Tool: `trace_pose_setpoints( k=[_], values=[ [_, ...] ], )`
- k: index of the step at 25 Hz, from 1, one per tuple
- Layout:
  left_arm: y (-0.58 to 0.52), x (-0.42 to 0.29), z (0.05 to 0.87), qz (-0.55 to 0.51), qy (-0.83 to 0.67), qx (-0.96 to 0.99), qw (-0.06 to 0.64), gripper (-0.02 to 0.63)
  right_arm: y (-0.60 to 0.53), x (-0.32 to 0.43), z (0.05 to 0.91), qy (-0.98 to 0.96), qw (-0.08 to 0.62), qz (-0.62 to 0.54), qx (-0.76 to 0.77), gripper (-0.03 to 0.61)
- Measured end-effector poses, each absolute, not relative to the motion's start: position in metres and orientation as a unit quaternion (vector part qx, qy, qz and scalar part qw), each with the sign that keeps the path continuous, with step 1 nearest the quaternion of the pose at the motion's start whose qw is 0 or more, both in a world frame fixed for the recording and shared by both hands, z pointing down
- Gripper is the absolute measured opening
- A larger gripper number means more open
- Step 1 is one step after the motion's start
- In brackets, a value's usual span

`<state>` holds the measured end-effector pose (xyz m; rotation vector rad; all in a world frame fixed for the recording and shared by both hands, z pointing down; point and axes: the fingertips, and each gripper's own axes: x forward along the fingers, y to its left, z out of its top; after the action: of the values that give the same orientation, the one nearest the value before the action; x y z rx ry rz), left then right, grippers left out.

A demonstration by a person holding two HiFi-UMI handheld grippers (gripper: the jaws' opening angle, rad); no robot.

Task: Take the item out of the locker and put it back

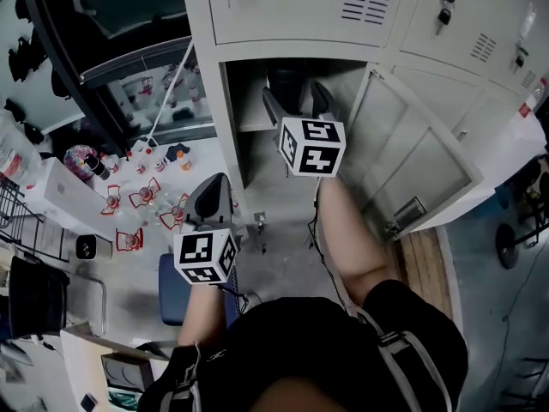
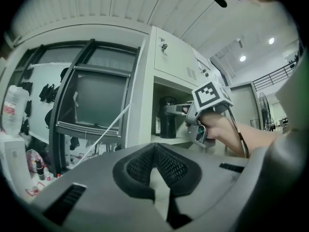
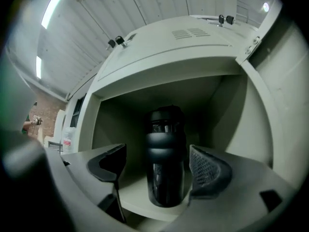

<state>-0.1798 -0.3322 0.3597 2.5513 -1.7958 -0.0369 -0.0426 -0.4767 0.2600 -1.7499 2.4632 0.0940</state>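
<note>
A black bottle (image 3: 166, 144) stands upright on the shelf (image 3: 140, 192) of the open locker compartment (image 1: 257, 101). My right gripper (image 3: 161, 167) is reached into that compartment and is open: the bottle stands between its pads, with a clear gap on the left side and the right pad (image 3: 207, 170) close beside it. In the head view the right gripper (image 1: 296, 103) points into the locker at the dark bottle (image 1: 286, 82). The left gripper view shows the bottle (image 2: 167, 117) too. My left gripper (image 1: 214, 187) hangs outside, left of the locker, shut and empty (image 2: 154, 153).
The locker door (image 1: 420, 161) swings open to the right. Closed locker doors (image 1: 292, 7) sit above. On the left a low surface (image 1: 146, 196) carries several small bottles and red-marked packets, with a white box (image 1: 60, 196) beside it. A blue stool (image 1: 171, 290) stands near my legs.
</note>
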Motion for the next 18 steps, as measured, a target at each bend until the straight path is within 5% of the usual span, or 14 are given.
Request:
trace_pose_setpoints(
  k=[18],
  values=[
    [-0.334, -0.216, 0.362, -0.018, -0.598, 0.801, 0.017, 0.012, -0.544, -0.05, 0.274, 0.814, 0.043, -0.038, -0.578, 0.439]
  ],
)
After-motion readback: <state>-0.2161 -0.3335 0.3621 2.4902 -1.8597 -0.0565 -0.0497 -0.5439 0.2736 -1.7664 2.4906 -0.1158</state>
